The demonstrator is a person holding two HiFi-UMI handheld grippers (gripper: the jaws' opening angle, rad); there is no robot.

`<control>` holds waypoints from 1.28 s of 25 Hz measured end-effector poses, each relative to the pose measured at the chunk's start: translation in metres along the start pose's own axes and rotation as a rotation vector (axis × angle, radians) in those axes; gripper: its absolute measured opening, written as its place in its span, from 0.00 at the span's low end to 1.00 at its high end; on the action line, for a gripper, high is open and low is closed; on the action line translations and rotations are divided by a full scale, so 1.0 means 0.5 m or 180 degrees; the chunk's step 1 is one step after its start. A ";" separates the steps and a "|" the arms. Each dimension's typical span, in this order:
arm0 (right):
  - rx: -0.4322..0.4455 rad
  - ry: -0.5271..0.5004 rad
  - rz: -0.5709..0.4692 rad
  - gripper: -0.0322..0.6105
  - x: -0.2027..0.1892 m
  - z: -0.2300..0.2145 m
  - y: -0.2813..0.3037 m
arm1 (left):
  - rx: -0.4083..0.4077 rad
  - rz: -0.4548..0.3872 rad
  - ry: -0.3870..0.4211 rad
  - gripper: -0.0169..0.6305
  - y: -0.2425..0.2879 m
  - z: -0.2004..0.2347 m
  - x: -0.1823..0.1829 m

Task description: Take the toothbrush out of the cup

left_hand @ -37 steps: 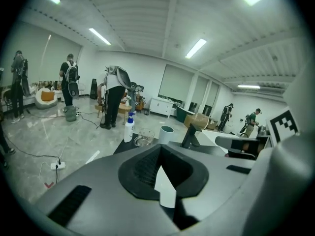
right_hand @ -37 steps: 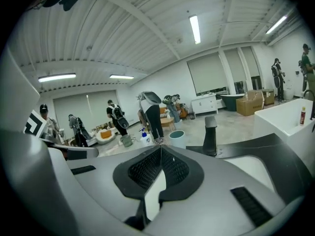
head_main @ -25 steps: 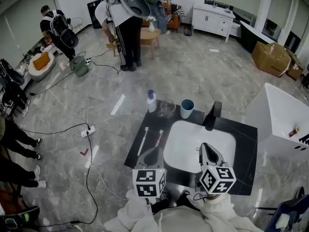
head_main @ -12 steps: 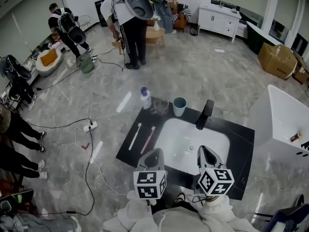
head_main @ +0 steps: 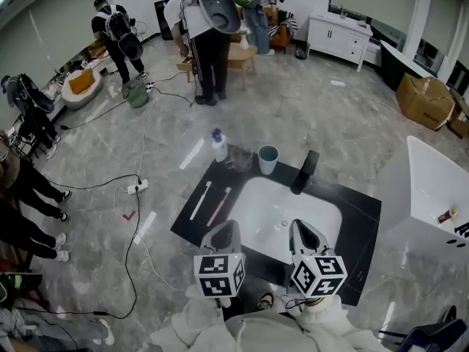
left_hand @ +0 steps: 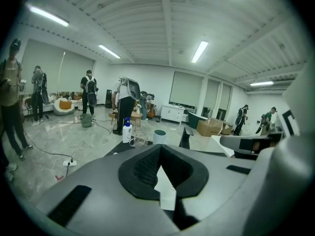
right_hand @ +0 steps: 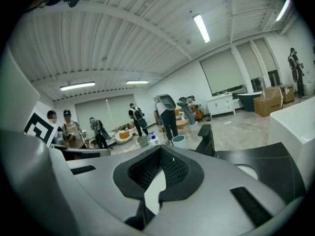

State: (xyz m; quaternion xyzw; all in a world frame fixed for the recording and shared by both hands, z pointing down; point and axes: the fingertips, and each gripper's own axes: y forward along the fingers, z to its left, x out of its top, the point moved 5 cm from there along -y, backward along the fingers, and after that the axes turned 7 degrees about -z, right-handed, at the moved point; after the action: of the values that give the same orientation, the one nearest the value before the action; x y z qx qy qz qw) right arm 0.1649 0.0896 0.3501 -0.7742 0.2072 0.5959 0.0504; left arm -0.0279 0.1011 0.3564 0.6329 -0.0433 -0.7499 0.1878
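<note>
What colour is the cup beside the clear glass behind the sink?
Pale blue-green. The cup shows best in the head view.

Along the back edge of the counter (head_main: 359, 222), left to right: bottle (head_main: 218, 147), glass (head_main: 239, 158), cup (head_main: 267, 160), faucet (head_main: 303, 171). And 2 toothbrushes (head_main: 200, 200) lie side by side on the counter, left of the basin (head_main: 271, 211).

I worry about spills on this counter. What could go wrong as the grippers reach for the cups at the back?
The teal cup, glass cup and bottle crowd the counter's far edge; reaching for one may tip a neighbour or push it off. The white toothbrush and reddish toothbrush lie loose left of the sink, where the left gripper may sweep them away. Both it and the right gripper are shut, so they would bump, not grasp.
</note>
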 end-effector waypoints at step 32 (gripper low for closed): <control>-0.0017 -0.0310 0.0165 0.08 -0.004 0.048 0.056 | -0.0151 0.0021 0.0017 0.04 0.031 0.037 0.001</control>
State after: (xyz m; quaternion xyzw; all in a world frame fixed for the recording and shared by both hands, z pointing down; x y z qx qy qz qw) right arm 0.1323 0.0724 0.3501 -0.7388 0.2230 0.6345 0.0430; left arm -0.0423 0.0835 0.3641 0.6301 -0.0271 -0.7484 0.2054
